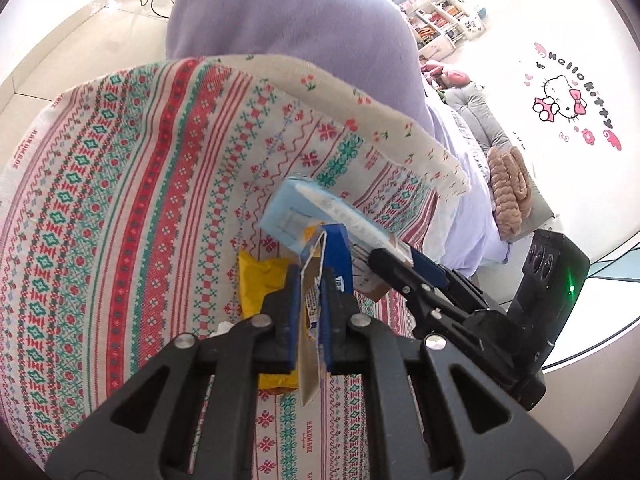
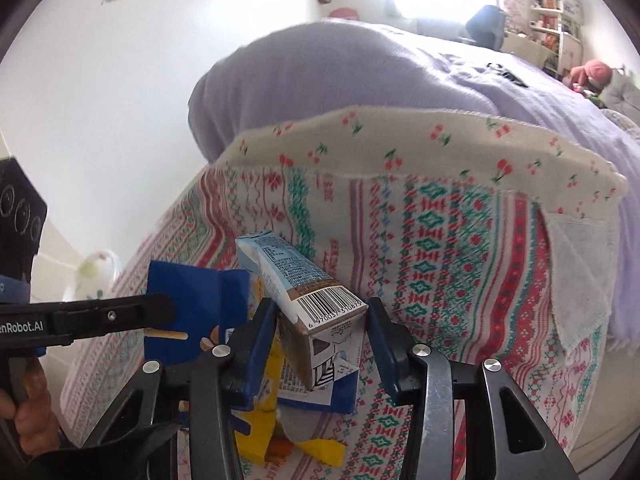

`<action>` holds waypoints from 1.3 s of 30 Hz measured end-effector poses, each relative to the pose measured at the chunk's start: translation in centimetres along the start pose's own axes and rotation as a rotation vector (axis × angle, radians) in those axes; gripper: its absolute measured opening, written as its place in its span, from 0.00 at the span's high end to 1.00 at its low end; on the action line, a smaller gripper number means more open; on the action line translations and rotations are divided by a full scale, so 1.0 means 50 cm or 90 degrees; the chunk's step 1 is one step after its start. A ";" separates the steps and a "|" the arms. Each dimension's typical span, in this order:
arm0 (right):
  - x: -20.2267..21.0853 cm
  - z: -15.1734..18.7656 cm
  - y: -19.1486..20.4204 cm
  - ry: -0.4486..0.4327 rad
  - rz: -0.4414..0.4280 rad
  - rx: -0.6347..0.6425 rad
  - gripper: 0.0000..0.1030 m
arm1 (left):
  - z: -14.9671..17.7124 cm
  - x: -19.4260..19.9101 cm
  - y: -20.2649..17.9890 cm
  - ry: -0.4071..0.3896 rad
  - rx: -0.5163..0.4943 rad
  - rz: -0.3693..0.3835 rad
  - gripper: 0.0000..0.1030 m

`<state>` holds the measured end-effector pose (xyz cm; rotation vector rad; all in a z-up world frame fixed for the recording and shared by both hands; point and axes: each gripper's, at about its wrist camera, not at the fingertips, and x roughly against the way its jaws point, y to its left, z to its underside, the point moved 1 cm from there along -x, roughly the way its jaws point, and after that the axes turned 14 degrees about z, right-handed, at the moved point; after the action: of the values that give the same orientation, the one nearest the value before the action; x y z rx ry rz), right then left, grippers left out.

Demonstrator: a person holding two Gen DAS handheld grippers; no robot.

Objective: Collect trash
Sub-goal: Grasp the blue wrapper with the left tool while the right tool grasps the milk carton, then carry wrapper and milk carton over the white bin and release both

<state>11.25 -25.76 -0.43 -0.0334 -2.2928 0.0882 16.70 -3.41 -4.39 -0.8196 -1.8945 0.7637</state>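
Nearest the left wrist camera, the left hand-held gripper (image 1: 310,300) has its blue-padded jaws pinched almost together on a flattened blue carton (image 1: 334,258), whose thin cardboard edge runs up between the pads and sticks out below them. In the right wrist view this same blue carton (image 2: 188,304) stands upright at the left, with the left hand-held gripper's black finger lying across its face and a person's hand (image 2: 28,412) on the handle below.

Between the jaws of the right hand-held gripper (image 2: 320,344) sits a light blue milk carton (image 2: 304,292), tilted with its barcode end toward the camera. Its left pad touches the carton's side; the right pad stands apart from it with a visible gap, so the jaws are partly open and not clamped on it. Seen from the left wrist, the milk carton (image 1: 316,216) lies slanted just behind the blue carton, with the right hand-held gripper (image 1: 394,262) reaching in from the right.

Under both cartons lies a yellow wrapper (image 1: 260,280), crumpled on a patterned cloth (image 1: 120,200) of red and green bands; the wrapper (image 2: 260,436) also shows below the right jaws. The cloth's far edge is folded back, showing a cherry-print lining (image 2: 400,152). Behind it a lavender blanket (image 2: 360,72) covers a bed. A Hello Kitty sticker (image 1: 568,96) is on the white wall at the right of the left wrist view
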 end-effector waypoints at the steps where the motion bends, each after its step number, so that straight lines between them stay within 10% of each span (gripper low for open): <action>1: 0.003 -0.001 0.000 -0.002 0.002 -0.006 0.55 | -0.002 0.004 0.001 -0.002 -0.001 0.001 0.90; 17: 0.041 0.009 -0.017 -0.014 -0.015 -0.106 0.55 | -0.030 0.192 0.090 -0.082 0.053 -0.046 0.90; 39: 0.048 0.038 0.252 -0.025 -0.070 -0.001 0.55 | -0.035 0.365 0.227 -0.130 0.103 -0.243 0.90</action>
<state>8.19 -13.15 -0.83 0.0945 -2.3287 0.0299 14.14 17.99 -3.55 -0.2725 -2.0551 0.7686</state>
